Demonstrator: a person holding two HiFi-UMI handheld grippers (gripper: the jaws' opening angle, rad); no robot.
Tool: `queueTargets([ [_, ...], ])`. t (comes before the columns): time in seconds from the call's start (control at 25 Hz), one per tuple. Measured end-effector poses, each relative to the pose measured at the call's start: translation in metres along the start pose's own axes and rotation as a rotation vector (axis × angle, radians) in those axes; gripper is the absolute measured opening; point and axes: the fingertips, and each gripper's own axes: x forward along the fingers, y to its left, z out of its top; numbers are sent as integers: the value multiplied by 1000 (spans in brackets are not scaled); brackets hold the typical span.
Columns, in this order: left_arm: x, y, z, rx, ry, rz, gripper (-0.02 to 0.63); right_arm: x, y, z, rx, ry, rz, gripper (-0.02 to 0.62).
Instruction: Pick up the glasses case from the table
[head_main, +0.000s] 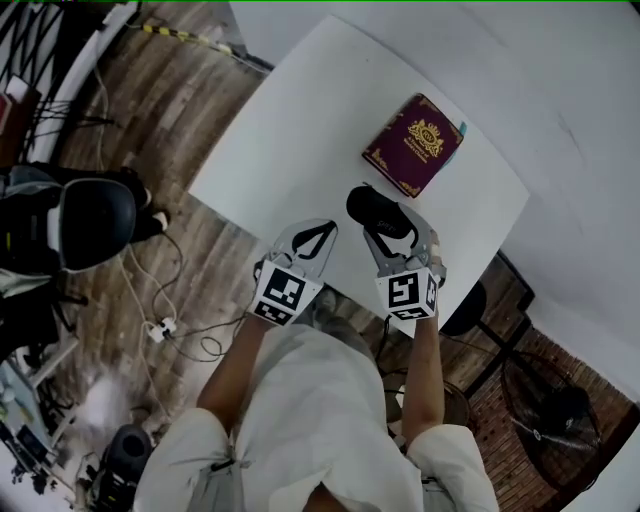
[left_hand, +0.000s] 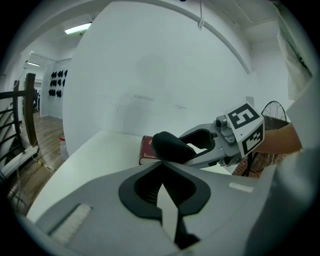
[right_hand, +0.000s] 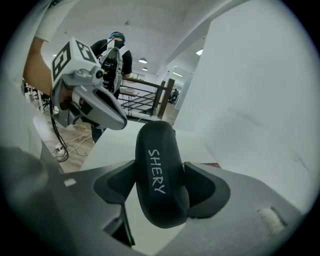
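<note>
A white bench (head_main: 300, 130) over a plank floor (head_main: 180, 100): the right hand-held gripper (head_main: 388, 218) clamps both sides of the black case (head_main: 378, 210), held clear of the bench near its six o'clock edge. The left hand-held gripper (head_main: 322, 232), at the case's eight o'clock, has its jaws together, empty. A maroon book (head_main: 413, 144) lies at the case's one o'clock.

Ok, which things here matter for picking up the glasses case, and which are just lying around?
Job: glasses case, gripped by the right gripper; white table.
Lying about: maroon book on the table; left gripper, shut, empty; power strip on the floor.
</note>
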Motion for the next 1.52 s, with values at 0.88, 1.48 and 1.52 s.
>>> queueTargets([
  [0.88,-35,-85,89,188,-161,-36,18,-162,-35,46,211,-387,-228,299],
  [1.48,-43,-112,102,232,-206,-48,18,-189,-30,42,207,-421,-250,298],
  [1.52,-44,-112,102,233,-206,-47,18,-189,-29,42,206,-421,-251,298],
])
